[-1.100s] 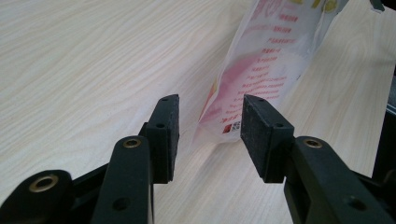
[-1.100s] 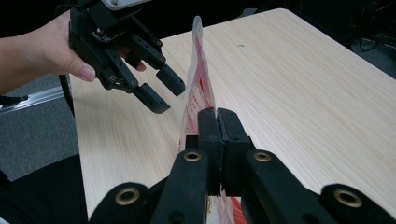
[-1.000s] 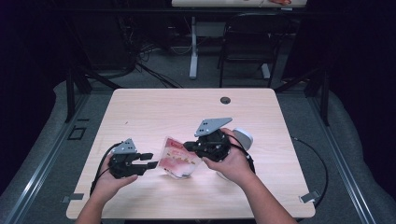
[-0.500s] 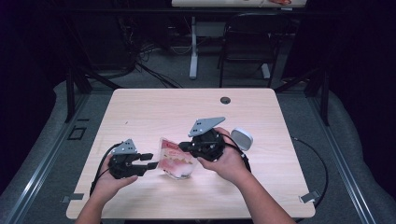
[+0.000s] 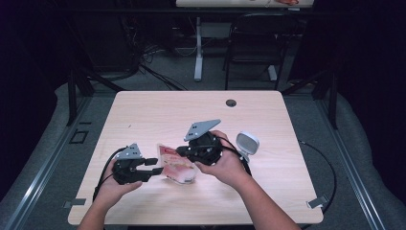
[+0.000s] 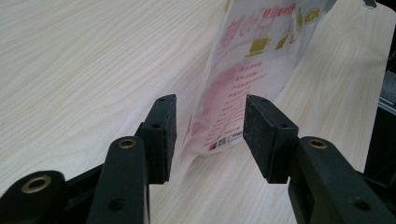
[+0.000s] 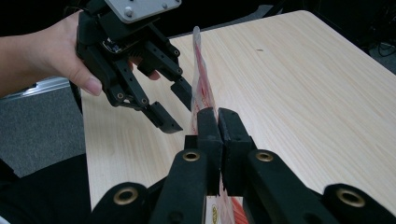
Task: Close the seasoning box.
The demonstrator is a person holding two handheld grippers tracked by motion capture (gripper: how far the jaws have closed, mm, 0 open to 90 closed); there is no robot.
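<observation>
Mid-table, both grippers work one thing: a flat plastic pouch with pink and red print, held on edge near the front of the wooden table. The right gripper has its jaws closed on one edge of the pouch, the film pinched thin between the pads, so the pick-up and the hold on that side look done. The left gripper stands with its jaws apart, a gap on each side of the pouch's lower corner; its jaws have just been opening, and the pads do not press on the film. In the right gripper view, the left gripper sits just beside the pouch, angled in at it. Judgement: the pouch hangs on the right grip alone, and the second grip is either just let go or not yet taken. A white-faced object on a stand sits untouched beside the right hand.
</observation>
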